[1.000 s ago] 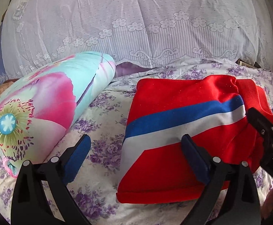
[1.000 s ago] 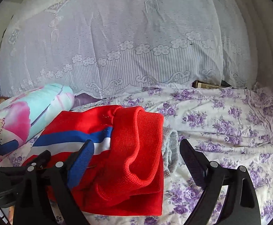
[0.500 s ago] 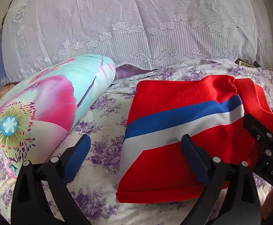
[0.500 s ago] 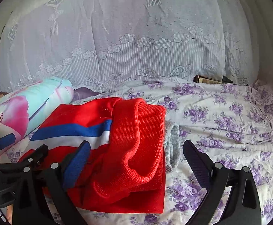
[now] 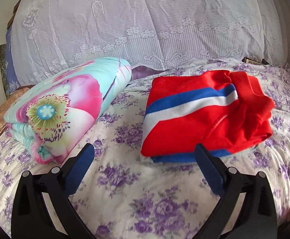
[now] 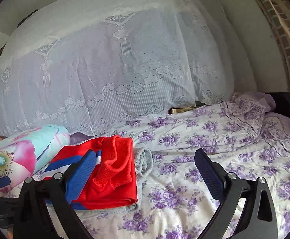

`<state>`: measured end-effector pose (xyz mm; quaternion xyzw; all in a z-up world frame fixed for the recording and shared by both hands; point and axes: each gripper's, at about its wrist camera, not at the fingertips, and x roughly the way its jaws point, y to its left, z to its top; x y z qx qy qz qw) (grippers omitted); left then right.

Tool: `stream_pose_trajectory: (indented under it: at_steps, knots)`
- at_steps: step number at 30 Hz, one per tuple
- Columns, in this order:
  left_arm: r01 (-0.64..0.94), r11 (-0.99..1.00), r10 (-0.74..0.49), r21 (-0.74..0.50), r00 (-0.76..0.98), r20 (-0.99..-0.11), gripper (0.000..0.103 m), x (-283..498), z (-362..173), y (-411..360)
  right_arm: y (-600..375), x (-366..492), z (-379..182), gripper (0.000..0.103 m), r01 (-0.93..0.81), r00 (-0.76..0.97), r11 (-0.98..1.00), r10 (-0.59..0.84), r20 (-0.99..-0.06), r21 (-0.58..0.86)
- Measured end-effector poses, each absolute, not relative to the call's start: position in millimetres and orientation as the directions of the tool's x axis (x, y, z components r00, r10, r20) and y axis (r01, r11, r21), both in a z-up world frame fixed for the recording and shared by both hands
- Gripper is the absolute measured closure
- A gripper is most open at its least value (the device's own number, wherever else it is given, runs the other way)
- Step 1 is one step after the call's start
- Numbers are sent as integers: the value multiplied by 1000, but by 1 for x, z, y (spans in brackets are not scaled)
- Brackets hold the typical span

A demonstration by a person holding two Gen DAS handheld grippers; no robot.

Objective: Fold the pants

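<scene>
Hanging spread wide and holding nothing, the left gripper (image 5: 144, 166) is hovering over bare bedsheet (image 5: 125, 181), its jaws well apart and its right finger just in front of the near edge of the folded pants (image 5: 200, 123). The right gripper (image 6: 145, 172) is likewise gaping, jaws far apart and pinching nothing; its left finger is overlapping the pants (image 6: 115, 175) in the right wrist view, though contact cannot be told.

The pants are lying folded in a compact red bundle on the floral purple sheet (image 6: 214, 149), a blue and a white stripe running across the top and the ribbed waistband bunching at the right end. A grey layer (image 6: 145, 159) is peeking out beneath the bundle's right side.

A rolled floral quilt (image 5: 65, 107), turquoise and pink, is resting near the pants on their left, a gap of sheet between. A white lace cover (image 5: 145, 29) is draping over a tall pile at the back of the bed.
</scene>
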<state>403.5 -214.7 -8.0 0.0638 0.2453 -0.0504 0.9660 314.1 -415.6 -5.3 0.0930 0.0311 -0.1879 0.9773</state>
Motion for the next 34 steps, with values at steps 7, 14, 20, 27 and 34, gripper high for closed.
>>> stream_pose_trajectory:
  at_steps: [7,14,20,27,34]
  knots:
    - [129,986,-64,102,872,-485,5,330,-3,-196,-407,256,-13,4,354,932,903,-319,-172,244]
    - [170,985,-124,41,843,-523,5,268,-5,-168,-382,203,-18,4,315,944,913,-273,-187,258]
    - [240,971,-203,16,854,-479,5,235,1,-165,-364,181,-17,4,293,951,929,-260,-165,227]
    - [195,978,-146,71,892,-427,5,229,11,-171,-360,191,-18,4,277,950,939,-236,-202,203]
    - [160,987,-133,14,863,-487,5,246,5,-158,-351,199,-19,4,247,950,955,-206,-233,164]
